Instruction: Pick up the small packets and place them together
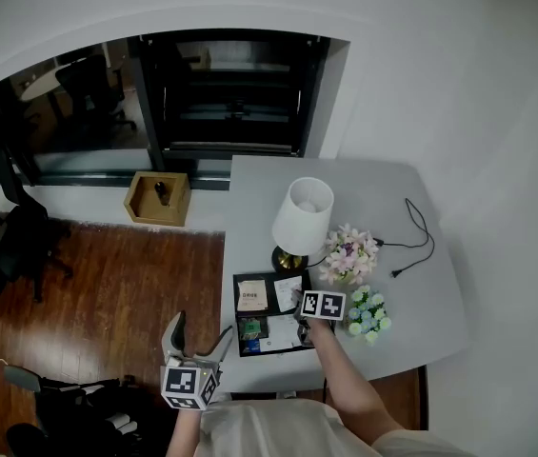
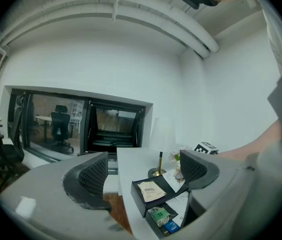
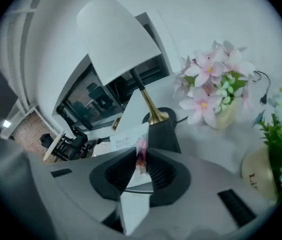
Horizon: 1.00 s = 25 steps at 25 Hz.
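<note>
Two tools are in use, one in each hand. The right tool (image 3: 140, 160) is squeezed shut on a thin white paper packet with a pink picture (image 3: 126, 140). It grips the packet by its flat sides, so the packet stands on edge between the jaws and cannot slip out. This tool hangs just above the black tray with small boxes inside (image 2: 137, 198), which sits at the near edge of the grey surface (image 1: 373, 198), by its left corner. The tray has a brown paper packet (image 1: 252, 296), a green packet (image 2: 159, 215) and a small blue packet (image 2: 171, 226) in it, so it looks like the spot where the packets are gathered. The held packet probably goes in there too. The left tool (image 2: 144, 169) has its jaws wide apart with nothing between them. It hangs off the left edge of the surface, most likely to keep out of the way. A lamp with a white shade (image 1: 303, 212) and pink flowers in a vase (image 1: 349, 253) stand just behind the tray, so the right tool has little room on that side.
</note>
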Each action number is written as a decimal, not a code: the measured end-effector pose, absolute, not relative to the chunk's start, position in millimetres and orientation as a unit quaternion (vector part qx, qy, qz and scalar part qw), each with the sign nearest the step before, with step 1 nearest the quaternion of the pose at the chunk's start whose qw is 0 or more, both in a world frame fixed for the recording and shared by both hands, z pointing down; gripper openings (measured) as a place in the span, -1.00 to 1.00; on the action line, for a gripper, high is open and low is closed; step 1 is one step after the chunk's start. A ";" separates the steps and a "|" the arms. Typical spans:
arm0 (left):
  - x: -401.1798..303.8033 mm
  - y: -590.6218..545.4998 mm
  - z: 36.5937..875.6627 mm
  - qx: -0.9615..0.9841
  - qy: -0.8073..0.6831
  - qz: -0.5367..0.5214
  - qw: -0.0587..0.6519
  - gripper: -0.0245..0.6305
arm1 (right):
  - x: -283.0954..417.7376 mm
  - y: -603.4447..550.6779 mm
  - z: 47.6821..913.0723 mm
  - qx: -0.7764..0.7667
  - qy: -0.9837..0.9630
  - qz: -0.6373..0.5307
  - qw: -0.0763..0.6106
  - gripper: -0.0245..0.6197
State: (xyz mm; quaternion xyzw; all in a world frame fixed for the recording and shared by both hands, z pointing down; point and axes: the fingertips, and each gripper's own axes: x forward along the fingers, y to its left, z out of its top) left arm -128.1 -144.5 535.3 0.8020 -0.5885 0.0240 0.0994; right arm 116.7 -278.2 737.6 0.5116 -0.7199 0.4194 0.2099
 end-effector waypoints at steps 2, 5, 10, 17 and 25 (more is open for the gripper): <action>-130.0 -144.0 534.7 0.801 -0.590 0.025 0.098 0.44 | 122.4 -281.4 745.2 0.533 -0.699 0.426 0.213 -0.67; -133.1 -143.0 537.9 0.798 -0.593 0.023 0.100 0.44 | 128.4 -282.7 753.0 0.555 -0.673 0.438 0.218 -0.65; -130.8 -142.8 538.8 0.800 -0.591 0.024 0.102 0.44 | 133.4 -285.1 751.1 0.574 -0.662 0.430 0.217 -0.60; -121.5 -144.5 536.9 0.809 -0.578 0.023 0.102 0.44 | 127.4 -284.1 720.9 0.575 -0.698 0.380 0.195 0.03; -109.5 -147.2 524.2 0.823 -0.561 0.013 0.086 0.44 | 108.7 -253.6 589.3 0.532 -0.826 0.154 0.101 0.03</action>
